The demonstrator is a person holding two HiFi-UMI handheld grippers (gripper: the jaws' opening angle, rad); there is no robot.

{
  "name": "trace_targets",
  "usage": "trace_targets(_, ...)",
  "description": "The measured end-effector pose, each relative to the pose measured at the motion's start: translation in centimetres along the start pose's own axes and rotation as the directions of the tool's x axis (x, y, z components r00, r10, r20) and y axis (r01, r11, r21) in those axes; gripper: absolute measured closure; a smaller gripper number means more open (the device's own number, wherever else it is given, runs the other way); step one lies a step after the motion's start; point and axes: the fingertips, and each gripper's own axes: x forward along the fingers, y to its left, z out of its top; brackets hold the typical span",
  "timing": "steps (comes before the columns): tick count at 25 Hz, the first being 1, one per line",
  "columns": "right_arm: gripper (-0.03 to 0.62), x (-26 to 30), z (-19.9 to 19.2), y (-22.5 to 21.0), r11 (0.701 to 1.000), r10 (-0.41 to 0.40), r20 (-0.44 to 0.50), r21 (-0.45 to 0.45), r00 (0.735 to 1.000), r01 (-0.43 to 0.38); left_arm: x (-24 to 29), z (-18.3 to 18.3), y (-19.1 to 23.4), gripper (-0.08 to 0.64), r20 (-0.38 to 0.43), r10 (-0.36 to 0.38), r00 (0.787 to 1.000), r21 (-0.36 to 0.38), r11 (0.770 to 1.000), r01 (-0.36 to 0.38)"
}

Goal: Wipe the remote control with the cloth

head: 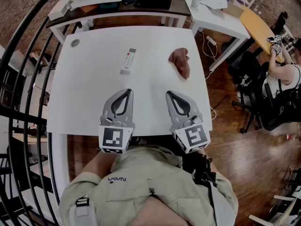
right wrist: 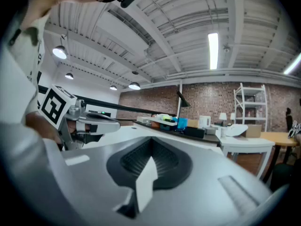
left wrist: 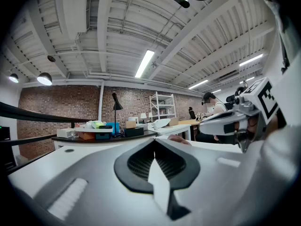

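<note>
A white remote control [head: 128, 60] lies lengthwise near the middle of the white table [head: 89, 93]. To its right sits a crumpled brown cloth [head: 180, 62], whose top edge peeks over the table line as the cloth [left wrist: 179, 139] in the left gripper view. My left gripper [head: 127, 91] and right gripper [head: 168, 94] rest side by side at the table's near edge, both shut and empty, pointing level toward the far side. Each is well short of the remote and cloth. In the gripper views the left gripper [left wrist: 154, 140] and right gripper [right wrist: 151, 140] show their tips pressed together.
A dark side table [head: 117, 6] with boxes and clutter stands beyond the far edge, with a white desk [head: 214, 13] to its right. A black railing [head: 28, 74] curves along the left. A seated person [head: 282, 79] is at the far right. A small round grommet [head: 75, 43] marks the table's far left corner.
</note>
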Motion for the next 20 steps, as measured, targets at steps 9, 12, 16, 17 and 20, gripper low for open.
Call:
trace_targets(9,0.588,2.9,3.0,-5.0,0.989,-0.048,-0.012,-0.140,0.999,0.046,6.1,1.5,2.8,0.400,-0.072,-0.033,0.997,0.063,0.997,0.038)
trace_targets(12,0.480,4.8,2.2,-8.7,0.985,-0.082,-0.039,-0.158,0.996,0.075,9.7,-1.7,5.0,0.260,-0.206,-0.042,0.978,0.018,0.999,0.046)
trace_targets(16,0.466,7.4,-0.8,-13.0,0.982,-0.108,-0.143,-0.167,0.984,0.084,13.5,-5.2,7.7,0.202,-0.331,-0.023,0.943,-0.023,1.000,0.016)
trace_targets(17,0.466,7.9,-1.6,-13.6,0.983,-0.108,-0.166,-0.163,0.980,0.080,14.1,-6.0,8.0,0.202,-0.354,-0.014,0.935,-0.022,1.000,0.006)
trace_targets(20,0.466,9.2,-3.8,-15.0,0.987,-0.102,-0.223,-0.142,0.970,0.071,15.6,-8.0,8.4,0.225,-0.427,-0.014,0.904,-0.031,1.000,0.001)
